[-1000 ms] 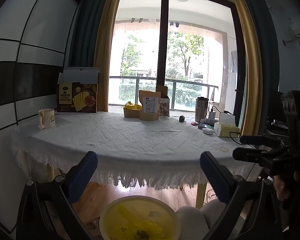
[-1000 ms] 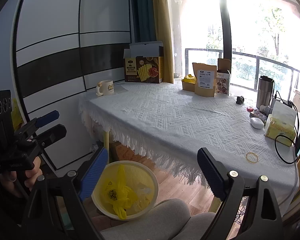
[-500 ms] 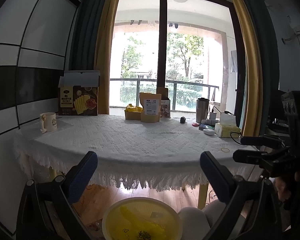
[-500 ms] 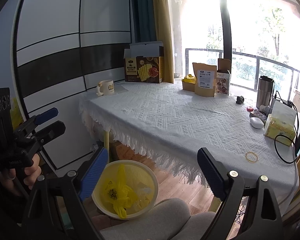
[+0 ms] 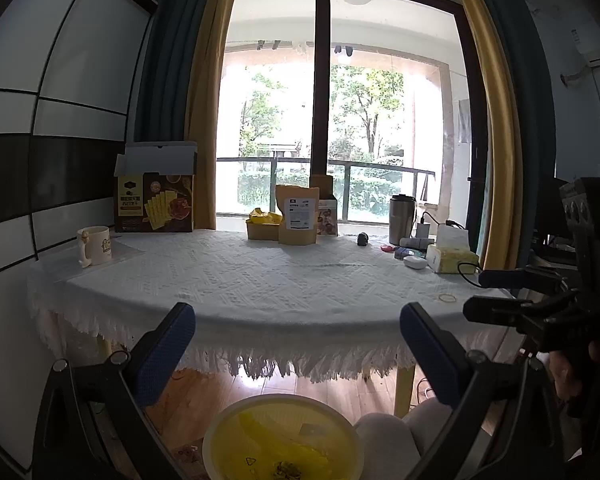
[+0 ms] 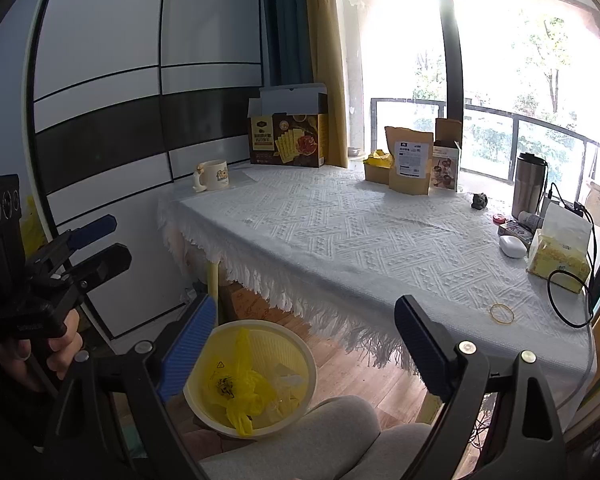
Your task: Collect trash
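A round yellow trash bin stands on the wooden floor in front of the table, lined with a yellow bag that holds some scraps. My left gripper hangs open above the bin, facing the table, with nothing between its fingers. My right gripper is open and empty too, over the bin's near side. On the white tablecloth lie a rubber band, a small dark object and a crumpled yellow wrapper in a small box.
At the table's back stand a printed carton, a mug, a kraft pouch and a steel tumbler. A tissue pack, a white case and a black cable sit at the right end. A grey-clad knee is beside the bin.
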Tool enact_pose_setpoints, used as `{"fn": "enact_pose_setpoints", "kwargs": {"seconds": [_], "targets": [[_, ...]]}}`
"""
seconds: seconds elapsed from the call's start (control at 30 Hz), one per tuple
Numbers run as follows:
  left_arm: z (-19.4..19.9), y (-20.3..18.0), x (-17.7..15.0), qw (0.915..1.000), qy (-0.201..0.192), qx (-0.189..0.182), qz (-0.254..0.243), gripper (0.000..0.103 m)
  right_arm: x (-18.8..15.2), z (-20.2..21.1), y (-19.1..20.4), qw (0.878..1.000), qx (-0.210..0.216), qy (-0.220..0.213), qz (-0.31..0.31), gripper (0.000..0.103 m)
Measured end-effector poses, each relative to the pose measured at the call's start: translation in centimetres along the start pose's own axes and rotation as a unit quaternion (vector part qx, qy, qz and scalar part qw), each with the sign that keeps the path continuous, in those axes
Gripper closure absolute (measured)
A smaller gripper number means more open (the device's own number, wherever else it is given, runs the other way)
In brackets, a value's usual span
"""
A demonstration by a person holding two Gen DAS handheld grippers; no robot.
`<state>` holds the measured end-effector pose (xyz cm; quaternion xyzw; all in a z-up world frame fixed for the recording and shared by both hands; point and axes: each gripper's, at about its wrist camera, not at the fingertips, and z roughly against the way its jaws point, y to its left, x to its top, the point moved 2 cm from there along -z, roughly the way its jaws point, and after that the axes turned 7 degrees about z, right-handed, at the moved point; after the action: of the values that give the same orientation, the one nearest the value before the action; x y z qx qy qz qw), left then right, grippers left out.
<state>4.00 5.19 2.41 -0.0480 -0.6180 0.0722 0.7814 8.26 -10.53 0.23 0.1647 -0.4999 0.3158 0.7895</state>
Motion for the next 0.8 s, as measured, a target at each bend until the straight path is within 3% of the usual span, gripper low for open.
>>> {"fn": "enact_pose_setpoints", "kwargs": {"seconds": [0.8], "targets": [[-0.02,-0.07,-0.28,1.0000,0.004,-0.001,0.005,0.001,0.03,0.19,-0.16,1.000,-0.002,0.000,0.001,0.013]]}}
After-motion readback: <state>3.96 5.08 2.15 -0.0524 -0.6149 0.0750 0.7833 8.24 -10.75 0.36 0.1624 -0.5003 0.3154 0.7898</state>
